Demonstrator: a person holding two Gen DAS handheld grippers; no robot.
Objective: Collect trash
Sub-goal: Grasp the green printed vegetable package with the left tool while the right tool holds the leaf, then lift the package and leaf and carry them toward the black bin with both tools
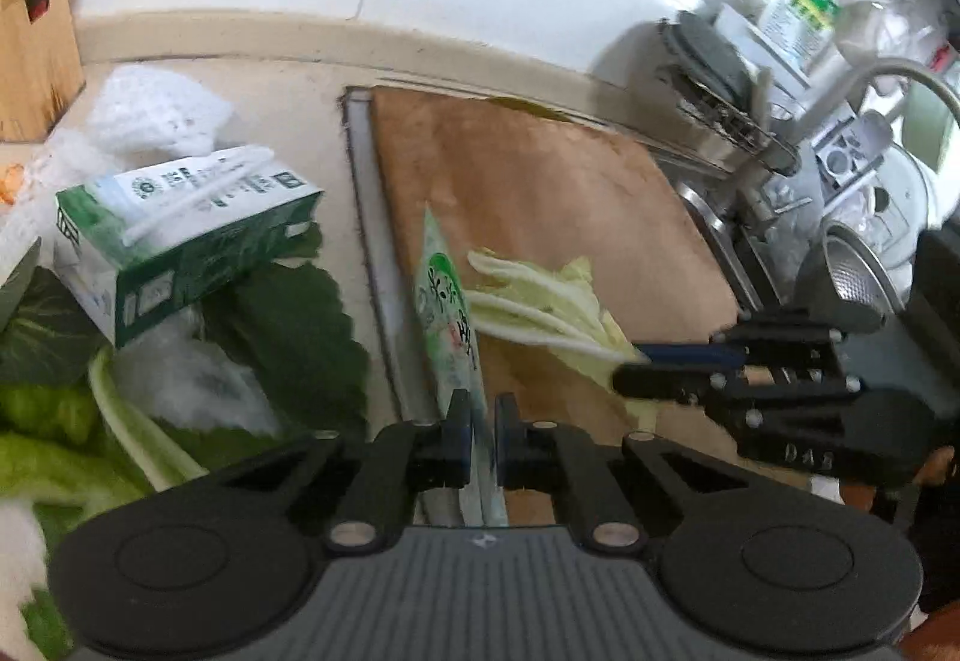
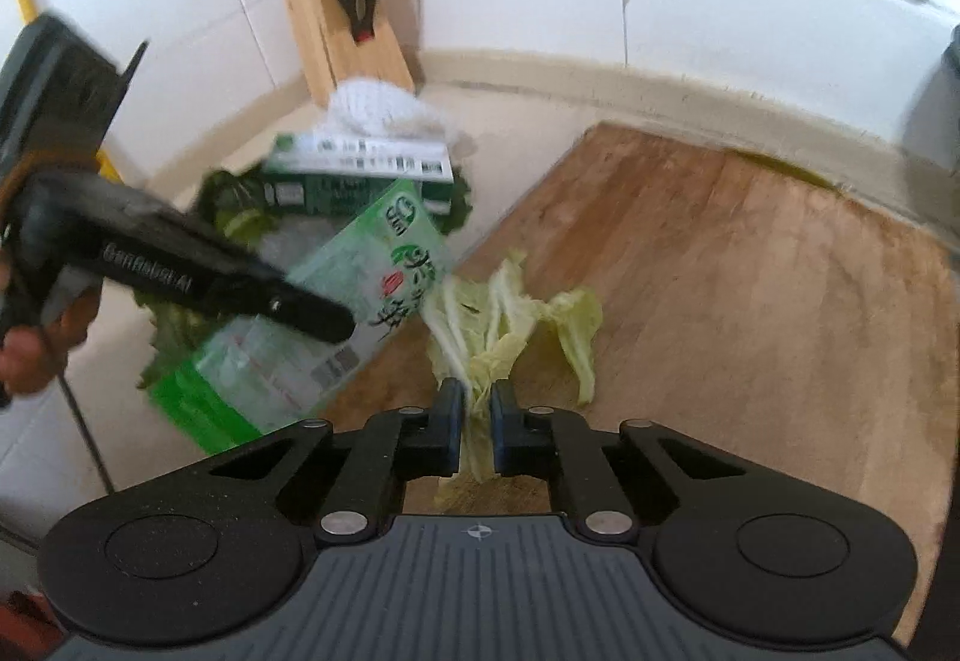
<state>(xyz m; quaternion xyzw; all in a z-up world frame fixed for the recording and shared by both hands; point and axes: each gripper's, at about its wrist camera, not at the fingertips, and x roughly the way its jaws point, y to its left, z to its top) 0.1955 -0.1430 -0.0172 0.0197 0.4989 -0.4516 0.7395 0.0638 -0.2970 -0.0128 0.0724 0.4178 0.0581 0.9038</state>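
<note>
- Gripping a green-and-clear plastic wrapper, my left gripper has its jaws pinched narrow on the sheet's edge, low in the centre of the left wrist view.
- My right gripper holds pale cabbage leaves, jaws narrow on the stems, bottom centre of the right wrist view.
- Both items lie over the wooden cutting board, which rests on the counter.
- Left of the board: a green carton, dark leaves and crumpled white paper.
- A knife block stands at upper left of the right wrist view.
</note>
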